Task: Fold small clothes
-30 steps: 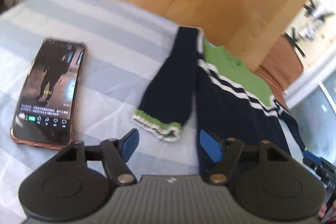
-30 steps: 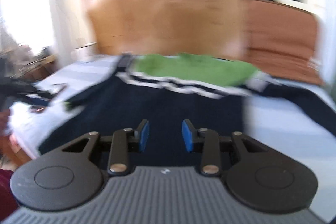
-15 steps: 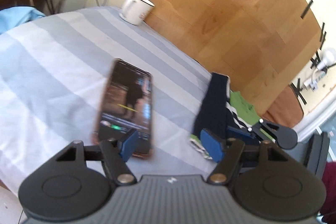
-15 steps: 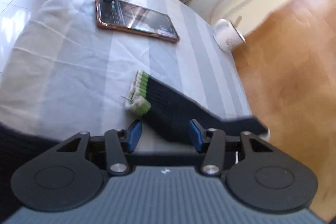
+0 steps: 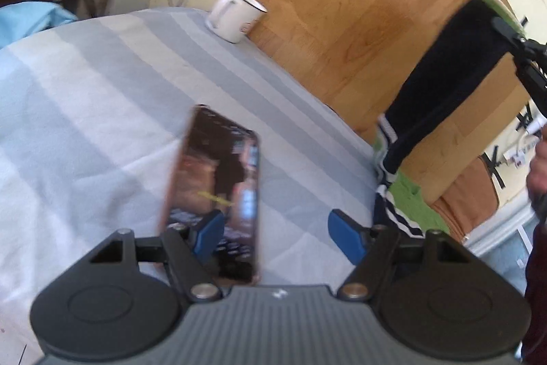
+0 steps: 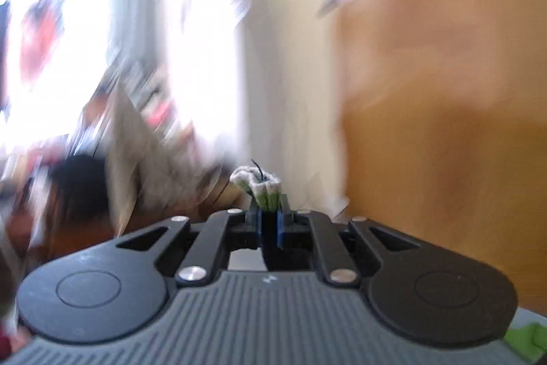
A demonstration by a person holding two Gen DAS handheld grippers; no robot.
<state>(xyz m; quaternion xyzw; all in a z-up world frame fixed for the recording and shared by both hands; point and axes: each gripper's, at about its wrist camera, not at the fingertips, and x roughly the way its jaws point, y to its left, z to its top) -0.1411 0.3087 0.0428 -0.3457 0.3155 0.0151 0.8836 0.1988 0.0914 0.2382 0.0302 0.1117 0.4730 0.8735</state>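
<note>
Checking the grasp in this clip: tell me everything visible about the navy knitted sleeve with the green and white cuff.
The navy knitted sleeve is lifted off the striped cloth, stretched taut and slanting up to the right. Its ribbed green and white cuff is pinched in the right gripper, whose jaws have just closed on it; the cuff end bunches out past the blue pads. Its lower end joins the sweater body, green with navy and white stripes, at the table's far edge. Nothing else touches it.

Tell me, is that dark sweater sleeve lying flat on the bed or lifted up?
Lifted. The sleeve hangs stretched in the air, its green cuff pinched in the right gripper, whose jaws have just closed.
</note>
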